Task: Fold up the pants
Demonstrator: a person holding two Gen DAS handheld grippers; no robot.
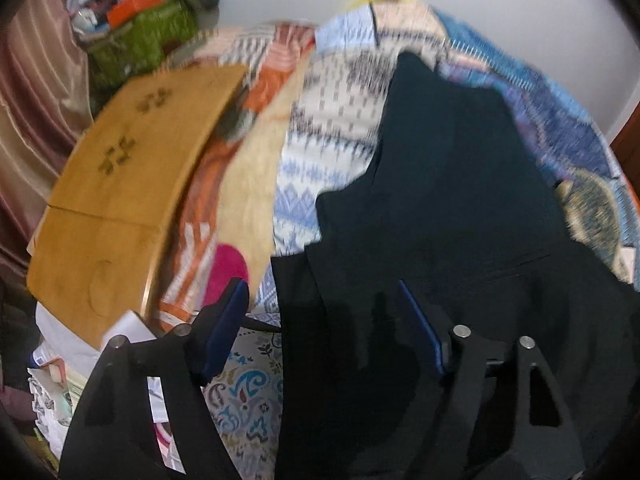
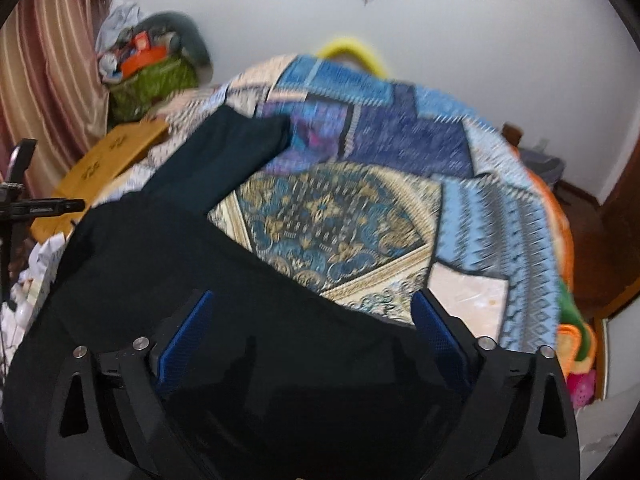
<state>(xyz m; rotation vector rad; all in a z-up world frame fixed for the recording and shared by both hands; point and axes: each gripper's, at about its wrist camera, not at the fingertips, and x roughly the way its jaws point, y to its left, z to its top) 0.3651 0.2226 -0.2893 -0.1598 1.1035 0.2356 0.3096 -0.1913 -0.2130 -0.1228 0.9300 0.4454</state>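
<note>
Dark pants (image 1: 440, 200) lie spread flat on a patchwork bedspread (image 1: 332, 128), one leg reaching toward the far end of the bed. My left gripper (image 1: 320, 312) hovers over the near left edge of the pants, jaws apart, blue pads (image 1: 224, 320) clear of the cloth. In the right wrist view the pants (image 2: 180, 248) fill the lower left and their right edge runs diagonally across the bedspread (image 2: 400, 152). There my right gripper (image 2: 312, 304) stands wide open over that edge, gripping nothing. Both views are blurred.
A wooden board (image 1: 120, 180) rests along the bed's left side, with papers and clutter below it. Beyond it stands a full green bag (image 1: 140, 48) against a curtain (image 1: 32, 100). A tripod arm (image 2: 36, 206) juts in at left. The bed's right edge (image 2: 560, 240) drops to a wooden floor.
</note>
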